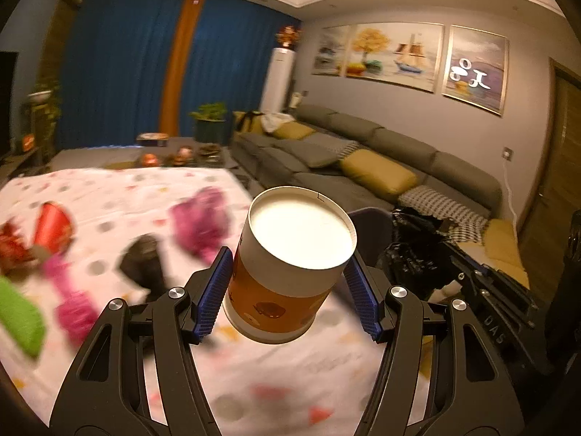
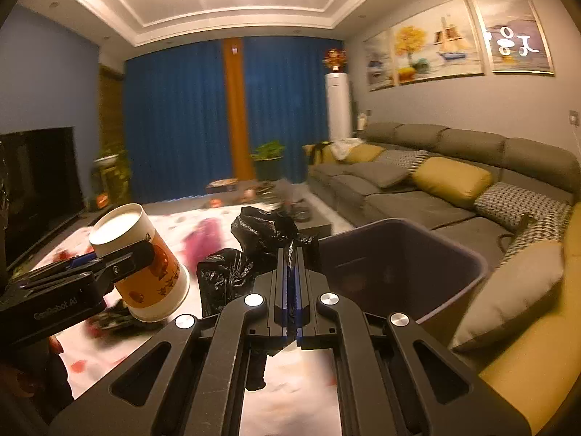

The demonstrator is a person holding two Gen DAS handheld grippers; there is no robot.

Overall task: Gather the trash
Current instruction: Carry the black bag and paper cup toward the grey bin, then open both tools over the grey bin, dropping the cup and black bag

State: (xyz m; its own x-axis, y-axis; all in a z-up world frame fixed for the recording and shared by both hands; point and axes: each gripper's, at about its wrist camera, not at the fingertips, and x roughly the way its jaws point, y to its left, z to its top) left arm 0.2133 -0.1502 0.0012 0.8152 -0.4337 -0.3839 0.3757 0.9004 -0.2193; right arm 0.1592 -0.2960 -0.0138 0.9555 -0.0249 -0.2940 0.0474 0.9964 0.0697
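My left gripper (image 1: 287, 283) is shut on a paper cup (image 1: 290, 269) with an orange band, held tilted above the table; the cup also shows in the right wrist view (image 2: 141, 265). My right gripper (image 2: 290, 254) is shut on the edge of a black plastic trash bag (image 2: 254, 247), held up beside a dark bin (image 2: 399, 265). The bag (image 1: 417, 250) and bin (image 1: 370, 229) appear right of the cup in the left wrist view. Blurred trash lies on the table: pink wrappers (image 1: 203, 218), a red item (image 1: 52, 225), a green item (image 1: 18, 316), a dark item (image 1: 141, 261).
The table has a white dotted cloth (image 1: 254, 381). A long grey sofa (image 2: 435, 196) with yellow cushions runs along the right. A TV (image 2: 36, 181) stands left. A low coffee table (image 2: 308, 218) with items lies beyond, before blue curtains.
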